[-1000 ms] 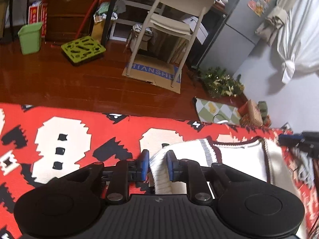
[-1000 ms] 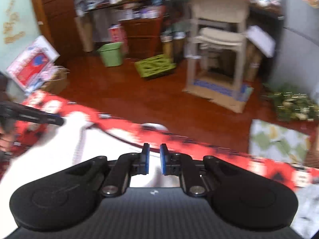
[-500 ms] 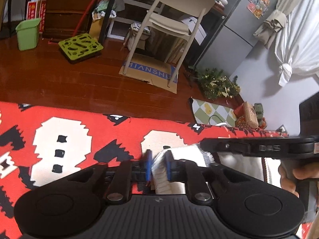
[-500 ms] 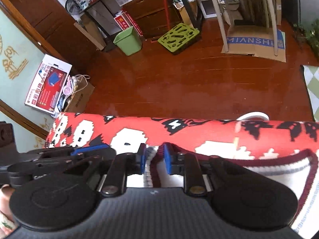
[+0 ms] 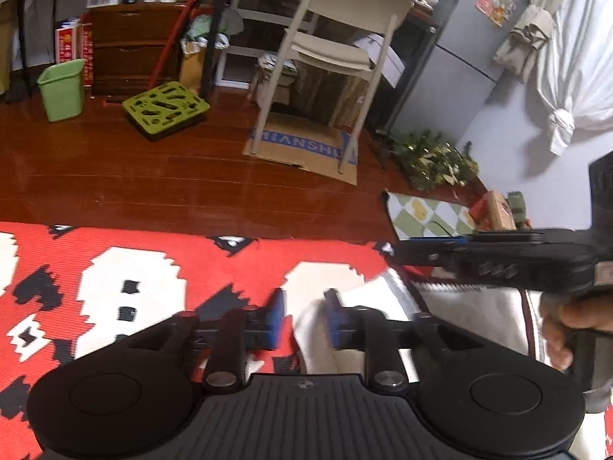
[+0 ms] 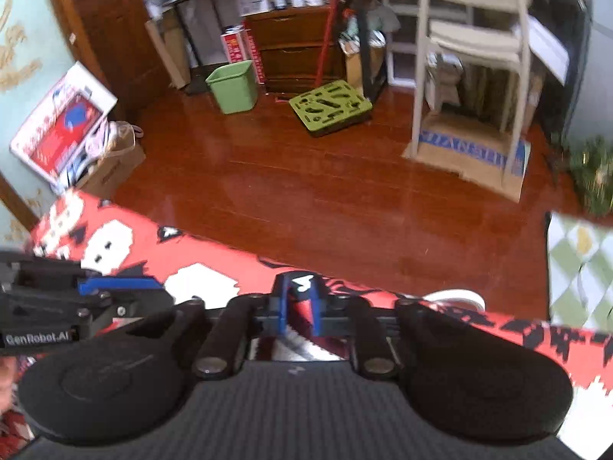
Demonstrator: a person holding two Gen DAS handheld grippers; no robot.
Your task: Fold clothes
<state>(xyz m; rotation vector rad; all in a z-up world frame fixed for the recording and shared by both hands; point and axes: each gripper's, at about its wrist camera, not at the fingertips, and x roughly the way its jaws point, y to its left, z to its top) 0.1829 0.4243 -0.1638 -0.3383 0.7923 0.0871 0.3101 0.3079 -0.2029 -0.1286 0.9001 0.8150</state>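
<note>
A white knit sweater [image 5: 467, 314] with dark maroon trim lies on a red blanket [image 5: 153, 268] patterned in white and black. My left gripper [image 5: 304, 314] hangs over the sweater's left edge. Its jaws are opening, and the cloth's edge lies in the gap, clear of the left pad. My right gripper [image 5: 421, 253] reaches in from the right, held by a hand [image 5: 563, 322]. In the right wrist view the right gripper [image 6: 299, 303] is also opening, with the ribbed hem [image 6: 302, 345] low between its fingers. The left gripper [image 6: 115, 287] sits close at its left.
Past the blanket's far edge [image 6: 214, 253] is a glossy wooden floor [image 5: 153, 168]. On the floor stand a white chair [image 5: 337, 50] on cardboard, a green bin [image 5: 61, 88] and a green crate [image 5: 164, 107]. A checkered mat [image 5: 429, 214] and a fridge [image 5: 459, 57] are at the right.
The right gripper came in from the right until it was beside the left one, bringing the sweater's edge across. Both pairs of jaws, shut on the cloth half a second ago, have parted.
</note>
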